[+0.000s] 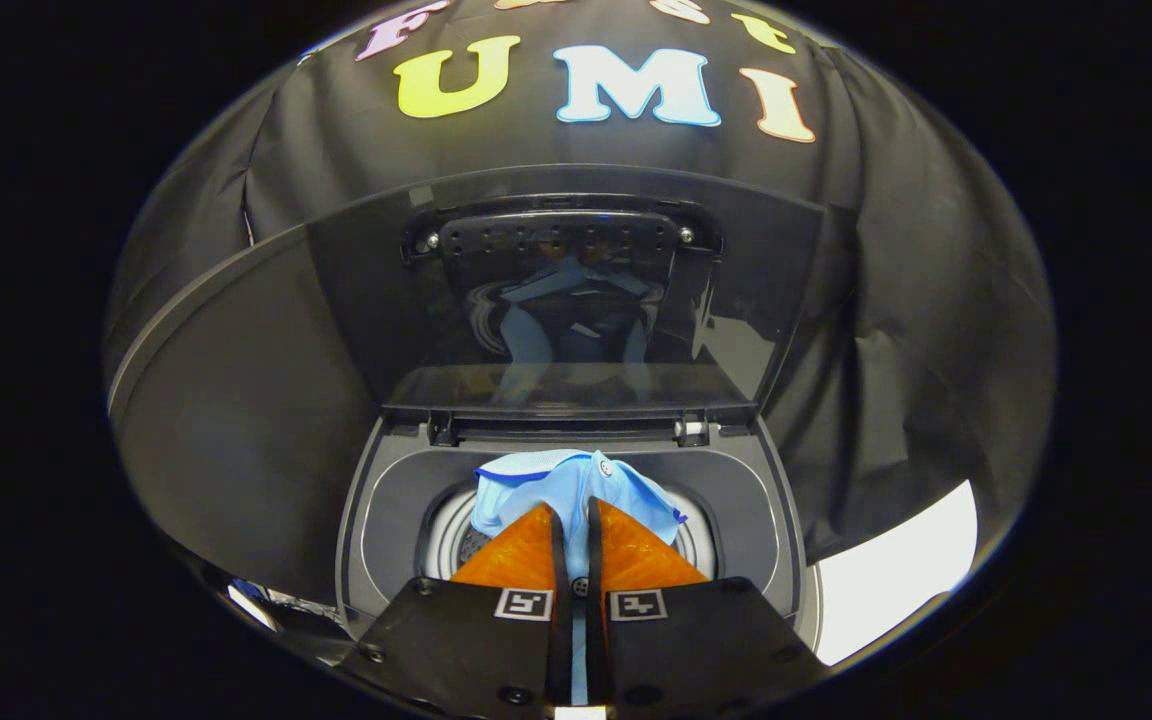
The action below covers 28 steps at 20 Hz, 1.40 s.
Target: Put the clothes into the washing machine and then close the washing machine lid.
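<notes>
A light blue garment (536, 485) hangs bunched between my fingers, and my gripper (576, 505) is shut on it. It dangles over the round drum opening (446, 535) of a grey top-loading washing machine (391, 500), just ahead of and below the fingertips. The machine's dark glass lid (576, 290) stands raised upright behind the opening, and the blue cloth is mirrored in it. The cloth hides most of the drum's inside.
The lid's hinges (691, 430) sit at the back rim of the opening. Black booth cloth (916, 350) hangs behind and to both sides of the machine. A white patch of floor or surface (896, 580) lies right of the machine.
</notes>
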Motion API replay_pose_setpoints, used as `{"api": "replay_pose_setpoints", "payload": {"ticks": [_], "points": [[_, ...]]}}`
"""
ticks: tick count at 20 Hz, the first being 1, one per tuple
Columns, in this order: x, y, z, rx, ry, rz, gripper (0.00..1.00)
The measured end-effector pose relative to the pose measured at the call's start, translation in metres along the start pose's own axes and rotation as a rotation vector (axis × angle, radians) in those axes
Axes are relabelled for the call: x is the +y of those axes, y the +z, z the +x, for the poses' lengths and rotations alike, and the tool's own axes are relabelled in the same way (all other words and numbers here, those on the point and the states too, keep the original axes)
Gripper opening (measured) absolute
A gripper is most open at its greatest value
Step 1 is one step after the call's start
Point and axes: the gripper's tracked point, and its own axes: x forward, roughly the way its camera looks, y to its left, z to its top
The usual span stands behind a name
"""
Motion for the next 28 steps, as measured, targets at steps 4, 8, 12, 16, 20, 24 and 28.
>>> {"api": "replay_pose_setpoints", "payload": {"ticks": [4, 8, 12, 16, 20, 24, 28], "points": [[-0.007, 0.006, -0.005, -0.030, -0.032, -0.007, 0.37], [-0.008, 0.018, -0.010, -0.068, -0.033, 0.021, 0.84], [-0.008, 0.027, -0.019, -0.095, -0.033, 0.019, 0.96], [-0.006, 0.050, -0.040, -0.168, -0.026, 0.003, 0.96], [0.000, 0.094, -0.069, -0.296, -0.011, -0.028, 0.96], [0.008, 0.146, -0.097, -0.451, 0.011, -0.045, 0.96], [0.010, 0.186, -0.102, -0.535, 0.028, -0.044, 0.96]]}}
